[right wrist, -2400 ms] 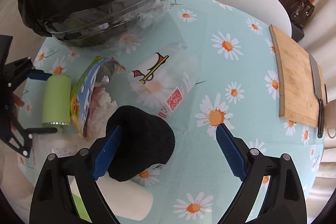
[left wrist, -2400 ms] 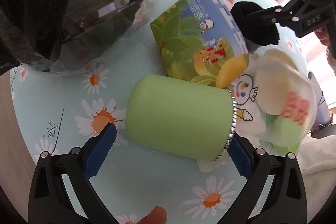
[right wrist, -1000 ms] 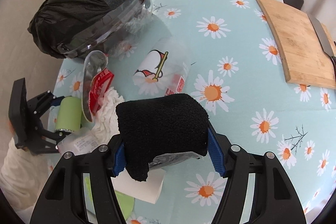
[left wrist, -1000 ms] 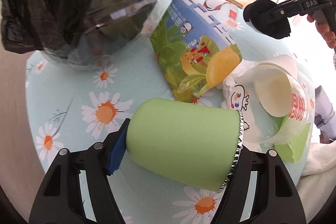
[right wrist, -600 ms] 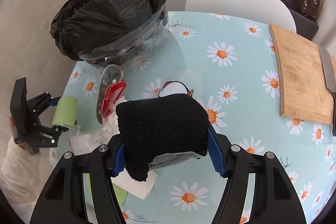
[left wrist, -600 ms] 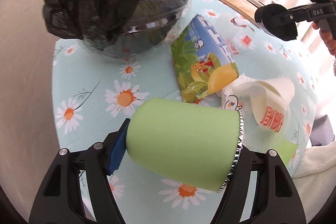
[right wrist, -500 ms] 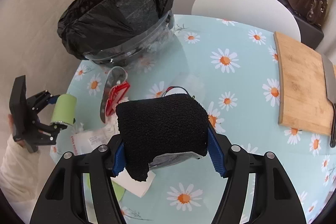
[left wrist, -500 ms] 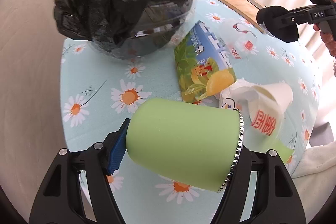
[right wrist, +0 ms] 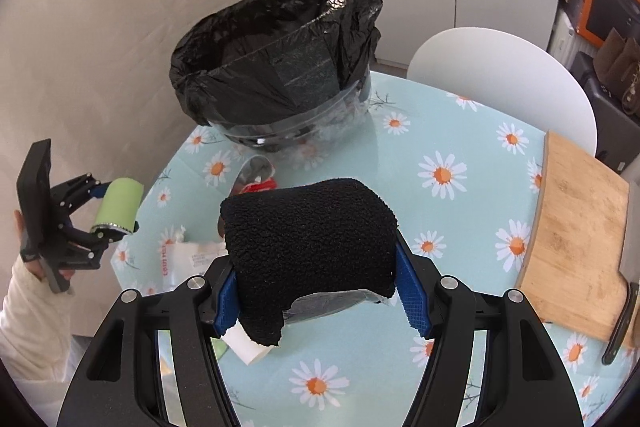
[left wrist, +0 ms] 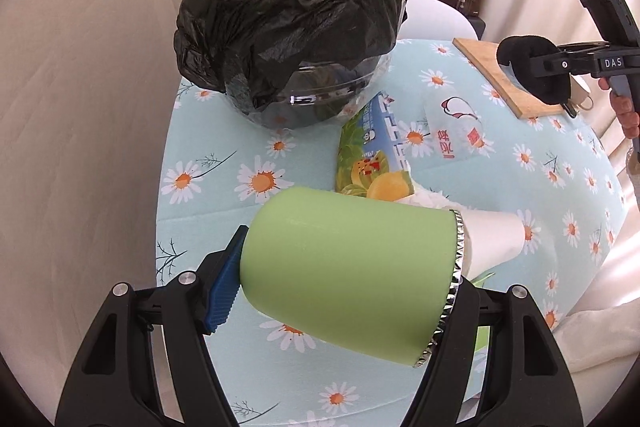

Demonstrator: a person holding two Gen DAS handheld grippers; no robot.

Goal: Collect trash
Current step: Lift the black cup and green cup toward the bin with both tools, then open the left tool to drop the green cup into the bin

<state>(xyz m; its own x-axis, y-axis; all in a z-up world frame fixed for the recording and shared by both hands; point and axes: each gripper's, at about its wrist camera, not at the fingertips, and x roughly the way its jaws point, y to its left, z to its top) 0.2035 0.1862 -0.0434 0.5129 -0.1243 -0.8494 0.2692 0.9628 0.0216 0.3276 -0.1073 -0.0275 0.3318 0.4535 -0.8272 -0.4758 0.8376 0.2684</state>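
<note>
My left gripper (left wrist: 340, 287) is shut on a light green cup (left wrist: 352, 271) with a foil rim, held sideways above the table's near edge; the right wrist view shows the same cup (right wrist: 118, 205) in that gripper (right wrist: 110, 209) at far left. My right gripper (right wrist: 316, 291) is shut on a black fuzzy bundle (right wrist: 308, 239) over a grey wrapper, lifted over the table; from the left wrist view this bundle (left wrist: 532, 71) hangs at upper right. The bin lined with a black bag (left wrist: 292, 27) stands at the table's back, mouth open, also bin (right wrist: 276, 67).
On the daisy tablecloth (left wrist: 208, 183) lie a blue-green juice carton (left wrist: 372, 155), a clear printed cup (left wrist: 456, 127), a white paper cup (left wrist: 492, 239) and tissue. A wooden cutting board (right wrist: 576, 231) with a knife lies at right. A white chair (right wrist: 500, 75) stands behind.
Both grippers have risen with their loads and rolled, so the bin's open mouth now shows. The table litter has dropped lower and farther in both views.
</note>
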